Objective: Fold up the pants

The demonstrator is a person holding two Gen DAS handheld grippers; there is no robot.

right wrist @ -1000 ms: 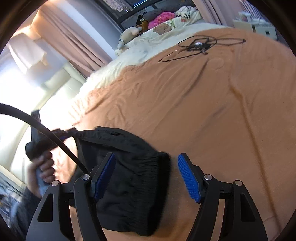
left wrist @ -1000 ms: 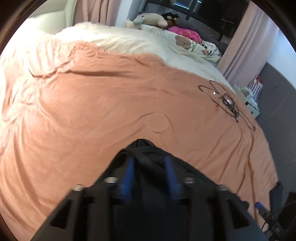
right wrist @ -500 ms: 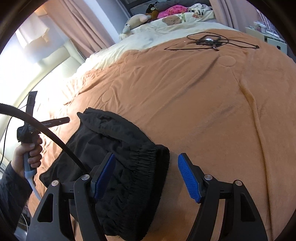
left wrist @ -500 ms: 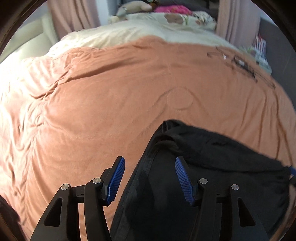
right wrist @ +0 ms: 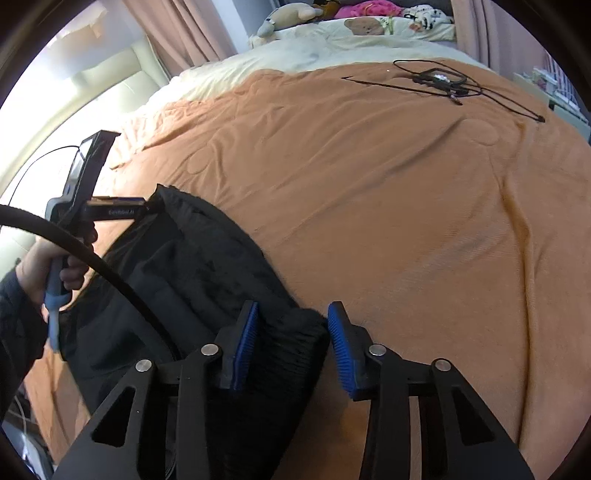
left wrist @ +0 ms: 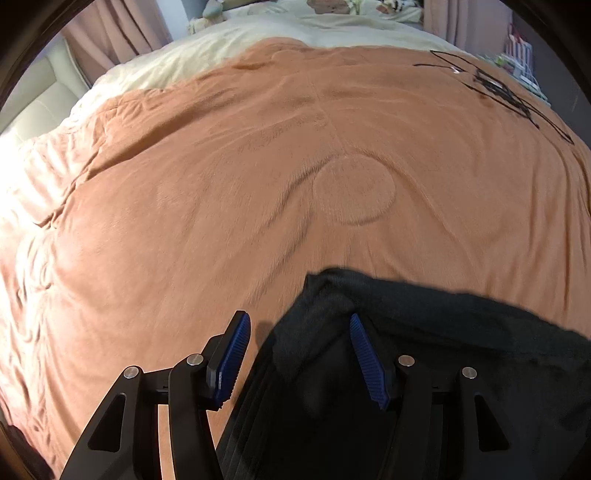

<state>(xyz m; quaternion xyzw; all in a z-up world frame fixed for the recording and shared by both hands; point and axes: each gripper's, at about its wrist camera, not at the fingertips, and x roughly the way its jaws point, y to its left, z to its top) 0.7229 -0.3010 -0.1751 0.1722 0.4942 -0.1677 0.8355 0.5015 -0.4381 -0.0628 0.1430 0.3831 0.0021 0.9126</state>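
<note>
Both tongs, left tongs (left wrist: 299,354) and right tongs (right wrist: 291,339), spread (2 straddling corners): black pants (right wrist: 192,266) may bunch if pinched unevenly.

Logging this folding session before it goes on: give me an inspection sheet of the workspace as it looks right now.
Surface: orange blanket on a bed, wrinkled.
Job's things: black pants, bunched at the near edge.
Clutter: wire hangers at the far right.
Grippers: left gripper open over a pants corner; right gripper open around the ribbed waistband.
Cables: black cable crossing the pants in the right wrist view.
Surroundings: pink curtains, stuffed toys, cream duvet.
</note>
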